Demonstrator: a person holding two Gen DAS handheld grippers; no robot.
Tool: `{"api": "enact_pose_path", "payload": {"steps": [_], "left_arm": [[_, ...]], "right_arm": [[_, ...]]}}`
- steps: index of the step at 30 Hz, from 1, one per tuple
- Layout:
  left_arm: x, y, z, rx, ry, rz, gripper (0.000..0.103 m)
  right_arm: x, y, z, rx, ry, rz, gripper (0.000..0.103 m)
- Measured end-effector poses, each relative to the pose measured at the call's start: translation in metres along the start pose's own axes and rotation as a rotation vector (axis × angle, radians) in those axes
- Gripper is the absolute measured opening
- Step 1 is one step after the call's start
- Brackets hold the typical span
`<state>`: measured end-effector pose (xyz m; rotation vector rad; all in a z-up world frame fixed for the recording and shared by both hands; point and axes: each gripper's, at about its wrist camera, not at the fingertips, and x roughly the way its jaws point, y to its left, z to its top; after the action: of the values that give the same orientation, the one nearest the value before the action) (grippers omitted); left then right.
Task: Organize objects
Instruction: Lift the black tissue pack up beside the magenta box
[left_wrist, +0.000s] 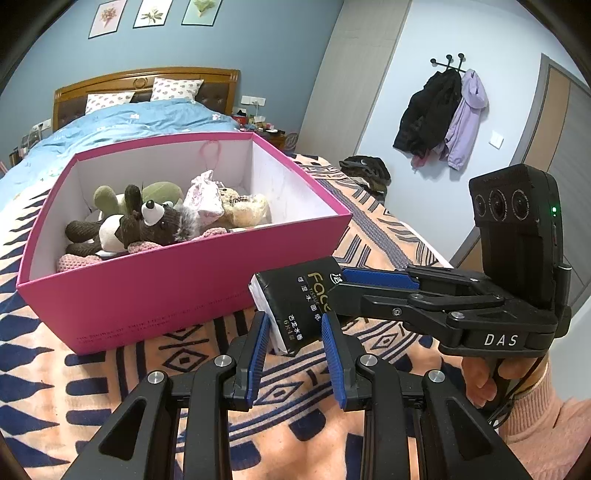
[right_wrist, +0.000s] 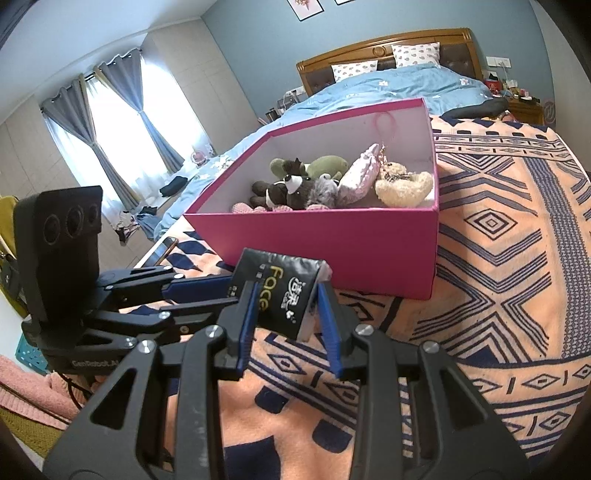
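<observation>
Left gripper (left_wrist: 295, 332) clamped on the near end of a black tissue pack (left_wrist: 301, 302), blue pads (left_wrist: 259, 341) pressing both long sides. Right gripper (right_wrist: 286, 310) pinching the same pack (right_wrist: 282, 291) from the other side, its blue fingers (right_wrist: 248, 312) tight against the wrapper. Pack held off the blanket (right_wrist: 498, 258) between the two tools, tilted, gold "Face" lettering up. In the left view, right gripper (left_wrist: 341, 286) reaching in from the right, a hand (left_wrist: 480, 380) in a pink sleeve on its grip. In the right view, left gripper (right_wrist: 234, 284) coming in from the left. Just behind the pack, a pink box (left_wrist: 147, 291), open-topped, white inside, resting on the patterned blanket. Inside it, plush toys: a brown one (left_wrist: 147, 225), a green one (left_wrist: 110, 197), a cream bear (left_wrist: 245, 206), a pink pouch (left_wrist: 203, 197). Beyond, a blue duvet (left_wrist: 122, 122) and wooden headboard (left_wrist: 147, 79). Coats (left_wrist: 443, 114) hanging on the far wall.
</observation>
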<state>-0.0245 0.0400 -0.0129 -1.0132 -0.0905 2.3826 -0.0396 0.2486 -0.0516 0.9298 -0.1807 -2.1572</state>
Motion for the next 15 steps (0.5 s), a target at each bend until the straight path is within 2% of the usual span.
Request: {"api": "enact_pose_path", "payload": {"steps": [15], "left_arm": [[-0.0009,0.0002,0.0042,0.002,-0.011,-0.002,0.029]], "right_arm": [[-0.0053,0.0031,0.0027,-0.009,-0.020,0.000,0.036]]}}
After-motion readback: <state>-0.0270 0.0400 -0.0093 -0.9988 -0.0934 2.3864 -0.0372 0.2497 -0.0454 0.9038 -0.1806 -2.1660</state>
